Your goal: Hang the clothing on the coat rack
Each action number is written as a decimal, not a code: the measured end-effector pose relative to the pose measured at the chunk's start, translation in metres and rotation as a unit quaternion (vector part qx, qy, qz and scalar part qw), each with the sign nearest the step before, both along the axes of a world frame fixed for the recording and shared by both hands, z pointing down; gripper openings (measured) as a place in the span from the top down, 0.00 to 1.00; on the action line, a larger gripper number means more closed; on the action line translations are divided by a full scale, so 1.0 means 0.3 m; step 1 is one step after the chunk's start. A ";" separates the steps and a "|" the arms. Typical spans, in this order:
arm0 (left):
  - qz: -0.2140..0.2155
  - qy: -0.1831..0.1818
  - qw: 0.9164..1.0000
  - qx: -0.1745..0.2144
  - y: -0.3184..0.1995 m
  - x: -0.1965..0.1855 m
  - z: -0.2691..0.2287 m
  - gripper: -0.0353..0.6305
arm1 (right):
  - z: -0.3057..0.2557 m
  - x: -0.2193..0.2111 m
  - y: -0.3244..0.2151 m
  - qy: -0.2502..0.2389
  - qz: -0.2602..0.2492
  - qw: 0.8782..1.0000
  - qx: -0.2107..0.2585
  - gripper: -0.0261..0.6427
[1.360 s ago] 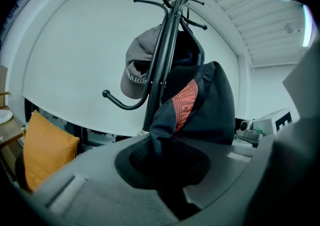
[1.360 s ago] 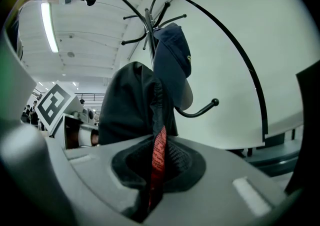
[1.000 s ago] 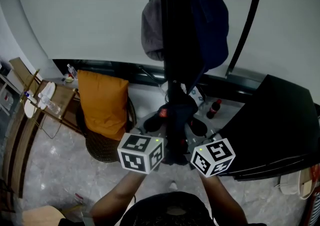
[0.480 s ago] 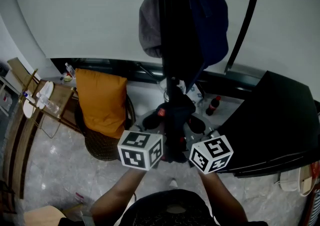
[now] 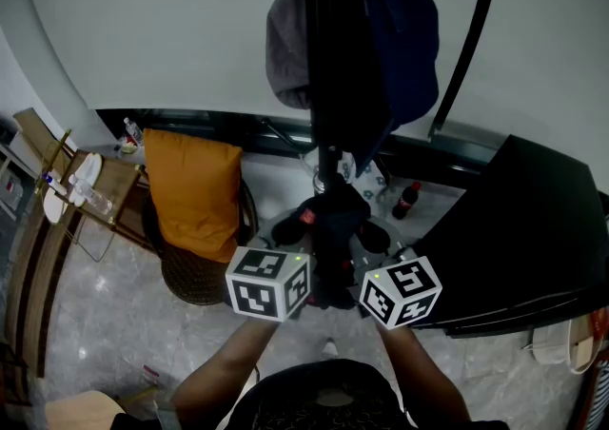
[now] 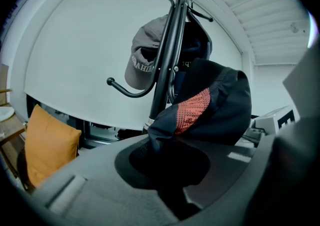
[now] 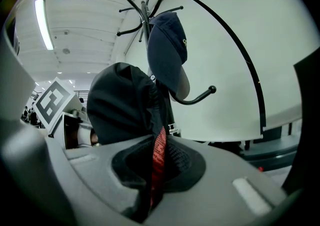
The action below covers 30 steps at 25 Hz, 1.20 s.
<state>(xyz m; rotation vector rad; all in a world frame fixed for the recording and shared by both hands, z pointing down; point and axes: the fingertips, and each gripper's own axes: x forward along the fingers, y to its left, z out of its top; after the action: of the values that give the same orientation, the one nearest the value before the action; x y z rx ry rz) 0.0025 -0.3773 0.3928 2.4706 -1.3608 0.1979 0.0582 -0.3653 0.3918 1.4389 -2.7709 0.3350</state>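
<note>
Dark, soft fabric with a red knitted patch makes up the clothing (image 6: 220, 105). It hangs bunched between the two tools, just in front of the black pole of the coat rack (image 6: 168, 55), and is not yet on any hook. The left hand-held gripper (image 6: 167, 170) is pinching one edge of it, its jaws nearly together with the cloth drawn down into the gap. The right hand-held gripper (image 7: 152, 170) is pinching the opposite edge, where a red strip runs straight down between its jaws. In the head view the two sit close together, low before the pole.

The piece looks light and limp. It folds over itself and holds no shape, so it will likely sag wherever it is unsupported. Two grips on opposite edges seem the right way to keep it spread while an opening or fold is lifted over a hook tip. Thin cloth may slide out of a shallow pinch, and the knit could snag on metal.

A grey cap (image 6: 142, 57) and a navy cap (image 7: 167, 45) already occupy upper pegs. The curved lower hook (image 6: 125, 90) appears free and looks like the nearest place for it.
</note>
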 end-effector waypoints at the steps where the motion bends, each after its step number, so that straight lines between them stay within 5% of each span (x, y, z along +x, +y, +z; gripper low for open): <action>1: 0.000 0.000 1.000 0.000 -0.001 -0.001 0.002 0.90 | 0.002 0.000 -0.001 0.000 0.000 1.000 -0.001 0.93; 30: 0.000 -0.011 1.000 -0.021 -0.009 -0.007 0.084 0.90 | 0.082 -0.008 -0.006 0.008 0.000 1.000 -0.020 0.93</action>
<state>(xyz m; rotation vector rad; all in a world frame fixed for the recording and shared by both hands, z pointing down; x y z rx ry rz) 0.0006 -0.3800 0.4179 2.4419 -1.3509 0.2504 0.0557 -0.3672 0.4163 1.4259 -2.7356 0.3744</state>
